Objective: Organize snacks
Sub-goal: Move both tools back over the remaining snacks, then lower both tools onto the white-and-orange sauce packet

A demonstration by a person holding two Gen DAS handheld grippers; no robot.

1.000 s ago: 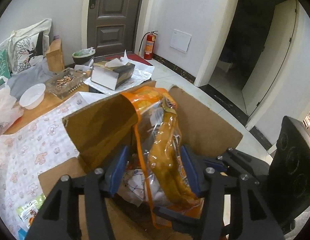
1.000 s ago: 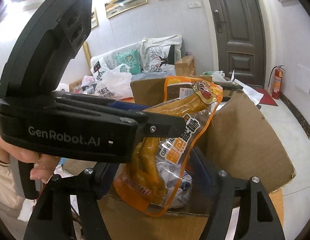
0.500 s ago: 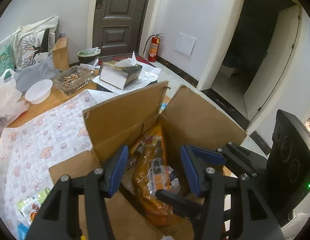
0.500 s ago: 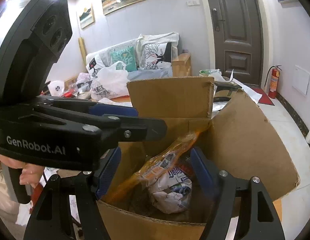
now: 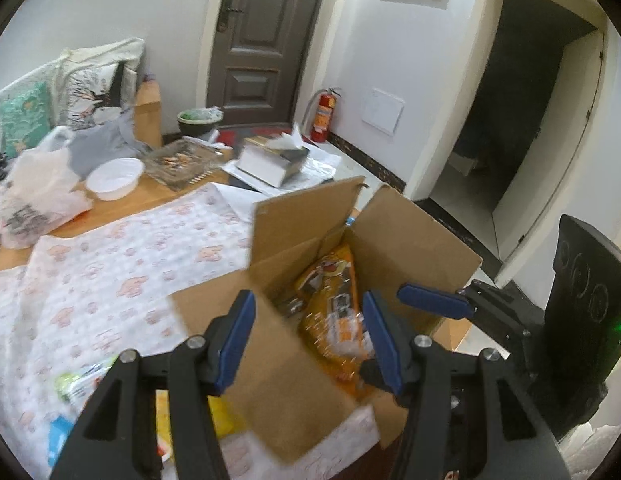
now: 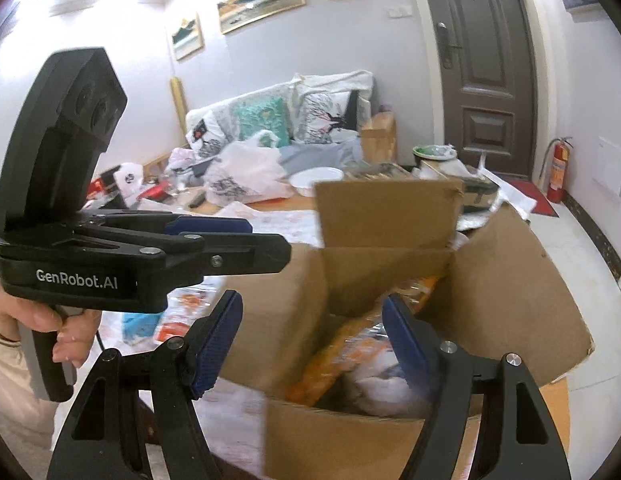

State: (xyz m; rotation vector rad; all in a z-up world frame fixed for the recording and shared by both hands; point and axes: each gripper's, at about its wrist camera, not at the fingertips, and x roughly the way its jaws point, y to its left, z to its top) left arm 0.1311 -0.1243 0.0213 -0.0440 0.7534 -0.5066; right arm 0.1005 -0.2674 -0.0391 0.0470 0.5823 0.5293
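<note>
Dropped from the tongs, orange snack pouch lies crumpled inside cardboard box.

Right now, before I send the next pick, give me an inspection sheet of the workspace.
Surface: wooden table under a patterned white cloth.
Job's things: open cardboard box holding an orange snack bag; loose snack packets on the cloth beside it.
Clutter: white bowl, plastic bag, glass tray, tissue box.
Grippers: left claw open, empty; right claw open, empty.
Cables: nothing seen.
Surroundings: door, fire extinguisher, sofa cushions.
</note>
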